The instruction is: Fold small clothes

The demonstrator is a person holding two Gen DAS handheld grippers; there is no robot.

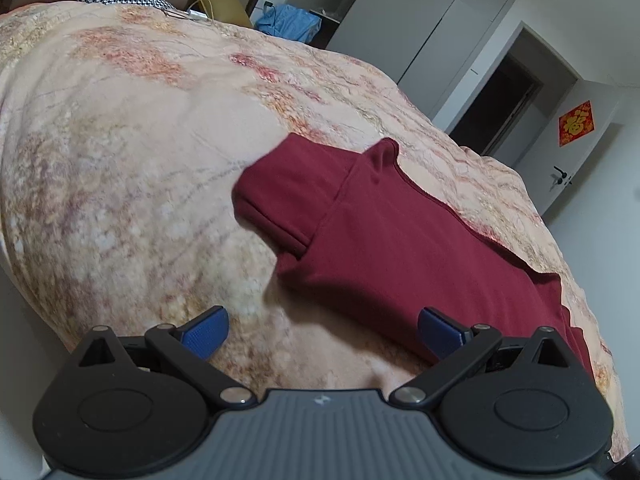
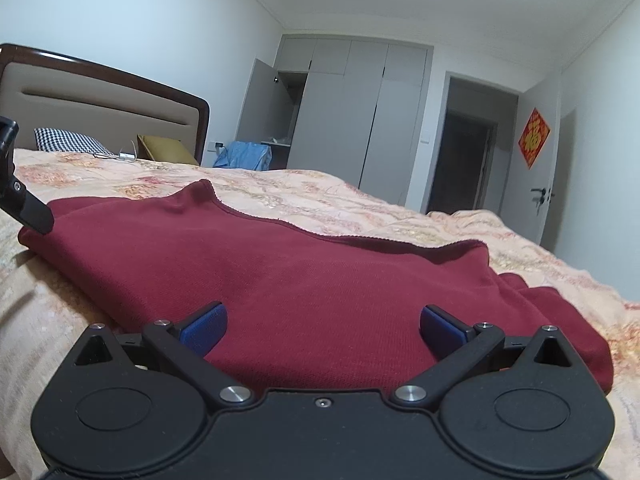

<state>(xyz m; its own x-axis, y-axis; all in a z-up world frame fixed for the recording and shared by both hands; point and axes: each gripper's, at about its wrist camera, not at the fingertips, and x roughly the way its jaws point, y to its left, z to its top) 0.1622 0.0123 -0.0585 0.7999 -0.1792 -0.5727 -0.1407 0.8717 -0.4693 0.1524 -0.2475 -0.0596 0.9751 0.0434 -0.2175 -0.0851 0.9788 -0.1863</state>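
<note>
A dark red garment (image 1: 384,240) lies partly folded on the bed, one sleeve end folded over at its left. My left gripper (image 1: 323,334) hovers open just off its near left edge, blue pads wide apart with nothing between them. In the right wrist view the same red garment (image 2: 304,280) spreads flat ahead. My right gripper (image 2: 323,332) is open low over its near edge, holding nothing. The black finger of the left gripper (image 2: 28,208) shows at the garment's far left corner.
The bed is covered by a peach floral quilt (image 1: 132,152). A checked pillow (image 2: 68,140), a mustard cushion (image 2: 168,150) and a white cable lie by the headboard (image 2: 104,100). A blue bag (image 2: 244,154), grey wardrobes (image 2: 360,120) and a doorway (image 2: 460,160) stand beyond.
</note>
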